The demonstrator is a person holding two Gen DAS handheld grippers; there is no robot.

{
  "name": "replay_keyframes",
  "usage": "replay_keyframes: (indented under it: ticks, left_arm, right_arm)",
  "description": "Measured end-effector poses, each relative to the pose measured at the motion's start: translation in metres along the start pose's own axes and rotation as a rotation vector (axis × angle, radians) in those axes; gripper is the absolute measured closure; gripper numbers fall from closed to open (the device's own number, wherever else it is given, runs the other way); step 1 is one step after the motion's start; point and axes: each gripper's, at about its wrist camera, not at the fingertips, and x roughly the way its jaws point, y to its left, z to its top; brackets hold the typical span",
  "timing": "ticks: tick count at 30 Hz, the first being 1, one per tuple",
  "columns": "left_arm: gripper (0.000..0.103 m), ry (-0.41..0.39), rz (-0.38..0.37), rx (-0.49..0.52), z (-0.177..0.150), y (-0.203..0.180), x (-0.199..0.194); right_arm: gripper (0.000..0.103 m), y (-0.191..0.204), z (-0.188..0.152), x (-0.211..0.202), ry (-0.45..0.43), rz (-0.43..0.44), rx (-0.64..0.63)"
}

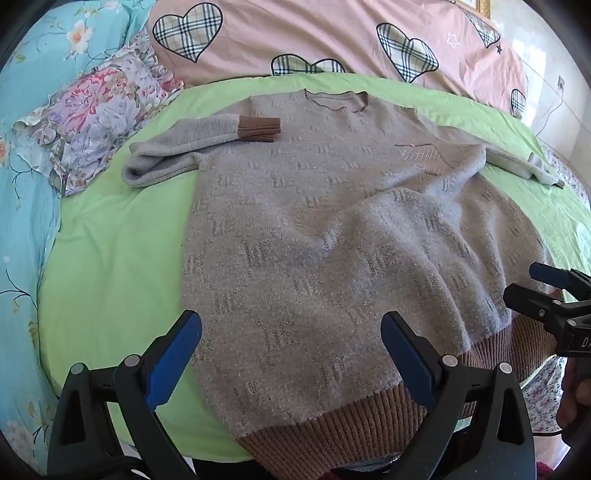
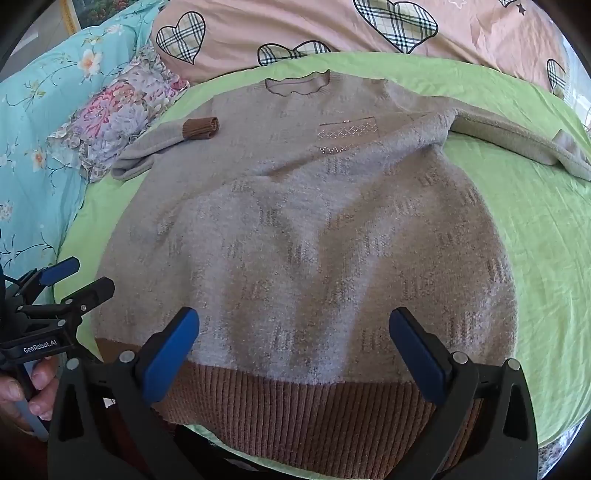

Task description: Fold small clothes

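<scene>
A grey knitted sweater (image 1: 325,229) (image 2: 303,236) with a brown ribbed hem (image 1: 369,417) (image 2: 303,417) lies front up on a green sheet (image 1: 110,266) (image 2: 546,240), neck at the far side. Its left sleeve is folded in, brown cuff (image 1: 258,127) (image 2: 199,128) resting near the shoulder. The right sleeve (image 2: 517,140) stretches out to the right. My left gripper (image 1: 291,332) hovers open over the hem's left part, nothing between its blue pads. My right gripper (image 2: 295,328) hangs open above the hem's middle, also holding nothing. Each gripper shows at the edge of the other's view.
A pink quilt with plaid hearts (image 1: 332,37) (image 2: 295,26) lies behind the sweater. A floral pillow (image 1: 99,118) (image 2: 110,122) and turquoise flowered bedding (image 1: 26,184) (image 2: 33,147) sit at the left. A hand (image 2: 22,398) grips the left tool's handle.
</scene>
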Motion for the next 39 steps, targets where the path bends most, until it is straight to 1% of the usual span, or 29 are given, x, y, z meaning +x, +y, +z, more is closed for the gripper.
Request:
replay_keyframes:
  ticks: [1,6,8,12,13,16,27,39]
  left_arm:
    - [0.005,0.015,-0.006,0.0,0.0055,-0.0017,0.0042]
    - [0.005,0.018,-0.01,-0.006,0.0076,-0.0012,0.0052]
    - [0.005,0.017,-0.012,-0.007,0.0021,-0.0024,0.0012]
    - [0.005,0.019,-0.015,-0.011,0.0015,-0.0025,0.0006]
    - [0.005,0.019,-0.015,-0.011,0.0015,-0.0019,0.0005]
    - [0.005,0.021,-0.021,-0.013,0.0008,-0.0018,0.0006]
    - [0.005,0.014,-0.004,0.0,0.0004,-0.0007,0.0007]
    - [0.005,0.014,-0.005,-0.001,0.0005,-0.0027,0.0021]
  right_arm:
    - [0.0,0.0007,0.0,0.0001,0.001,0.001,0.001]
    - [0.0,0.0014,-0.0005,-0.0008,-0.008,-0.005,-0.003]
    - [0.0,0.0023,-0.0004,-0.0007,-0.008,-0.005,-0.002]
    - [0.0,0.0013,0.0058,0.0014,-0.008,-0.005,-0.003]
    - [0.0,0.003,-0.0015,-0.001,-0.007,-0.005,-0.001]
    - [0.0,0.0018,-0.0013,-0.0008,-0.007,0.001,0.0]
    - [0.0,0.0025,0.0001,-0.0014,-0.006,0.002,0.001]
    - [0.0,0.0023,0.0004,-0.0008,-0.005,0.003,0.002]
